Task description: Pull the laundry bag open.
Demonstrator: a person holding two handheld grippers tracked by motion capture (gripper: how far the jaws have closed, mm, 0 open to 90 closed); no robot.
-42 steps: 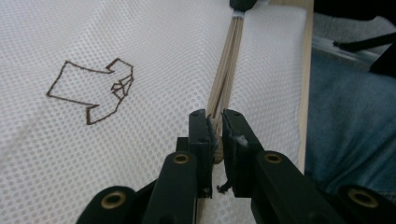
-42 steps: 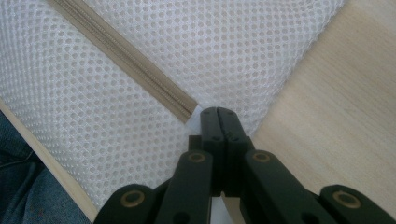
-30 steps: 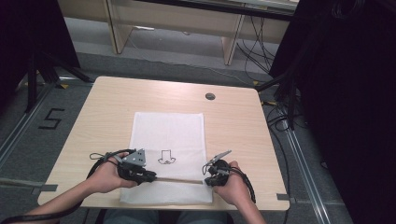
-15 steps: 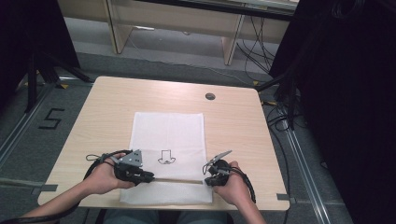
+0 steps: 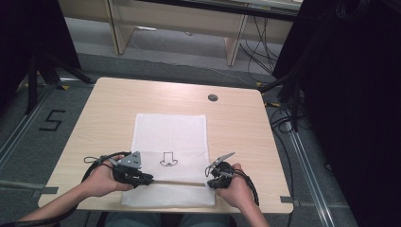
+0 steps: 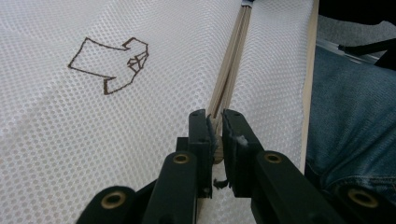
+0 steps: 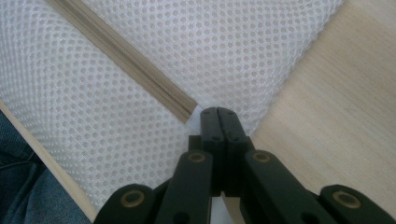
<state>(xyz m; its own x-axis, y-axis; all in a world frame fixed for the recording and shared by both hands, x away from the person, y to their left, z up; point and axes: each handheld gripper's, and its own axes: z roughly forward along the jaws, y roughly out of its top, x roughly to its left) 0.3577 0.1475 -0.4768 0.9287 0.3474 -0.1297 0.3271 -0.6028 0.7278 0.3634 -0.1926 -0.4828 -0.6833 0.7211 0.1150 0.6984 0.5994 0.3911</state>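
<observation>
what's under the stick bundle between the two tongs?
The white mesh mat lies under the stick bundle, and the wooden table lies under that. The bundle covers the mesh directly beneath it. Left tongs grip its end.

Near end of the sticks (image 6: 229, 74) hidden between left tool (image 6: 215, 133) pads
</observation>
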